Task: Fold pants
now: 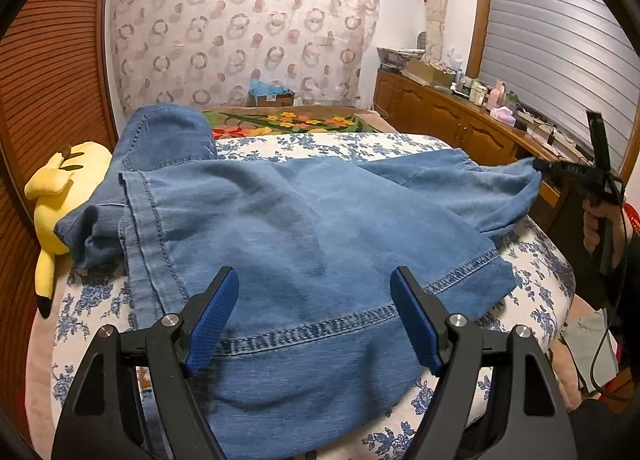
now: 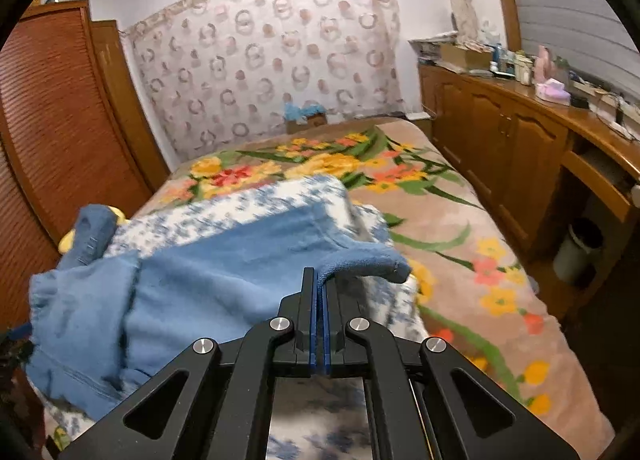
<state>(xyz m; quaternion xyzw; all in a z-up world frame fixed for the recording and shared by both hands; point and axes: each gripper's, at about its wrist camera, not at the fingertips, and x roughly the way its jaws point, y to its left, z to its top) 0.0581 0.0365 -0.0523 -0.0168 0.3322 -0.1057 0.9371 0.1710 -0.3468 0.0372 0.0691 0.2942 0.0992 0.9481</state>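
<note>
Between and just ahead of the left gripper's [image 1: 314, 316] wide-apart jaws lay the pants [image 1: 304, 219], blue denim-like cloth spread in loose folds over a blue-flowered cushion [image 1: 536, 260] on the bed. Nothing was pinched there; the stitched hem ran across right under the blue pads [image 1: 212, 324]. Off to that gripper's right, the right gripper [image 2: 318, 280] had its jaws pressed together on a bunched corner of the same garment, holding it raised off the cushion. The cloth looked soft and limp, light enough to lift by one edge, yet likely to sag and slide into wrinkles; a doubled hem or seam would probably give the firmest hold. Beyond the pants to the left sat a yellow plush toy [image 1: 60, 187].
</note>
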